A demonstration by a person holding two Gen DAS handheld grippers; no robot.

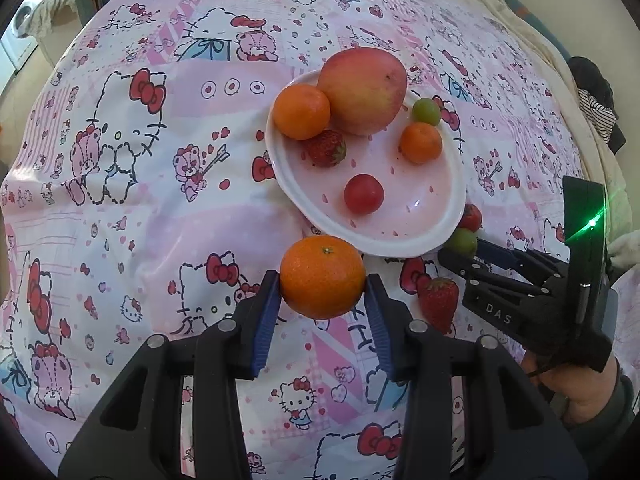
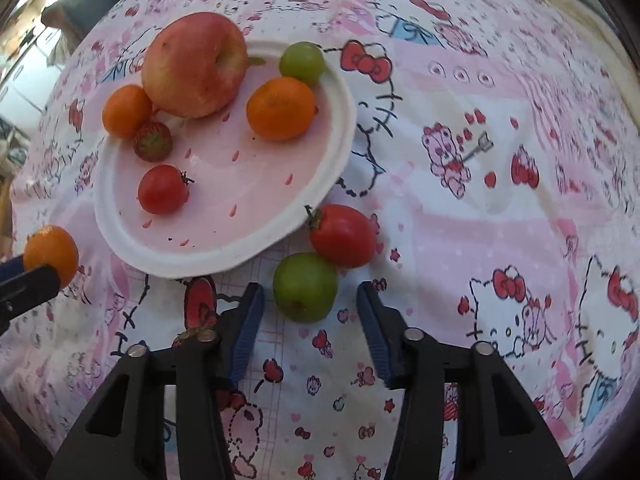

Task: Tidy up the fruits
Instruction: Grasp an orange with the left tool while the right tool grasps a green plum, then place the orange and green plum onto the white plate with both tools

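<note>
Pink cartoon-print cloth (image 1: 120, 220) covers the surface. Nearest, the left gripper (image 1: 322, 304) pinches an orange (image 1: 322, 276) at the plate's six o'clock, while the right gripper (image 2: 310, 312) stands spread around a green fruit (image 2: 305, 287) — a red tomato (image 2: 343, 235) touching it at one o'clock. Farther off, the plate (image 1: 436, 220) holds an apple (image 1: 362, 90), two oranges and smaller fruits.
</note>
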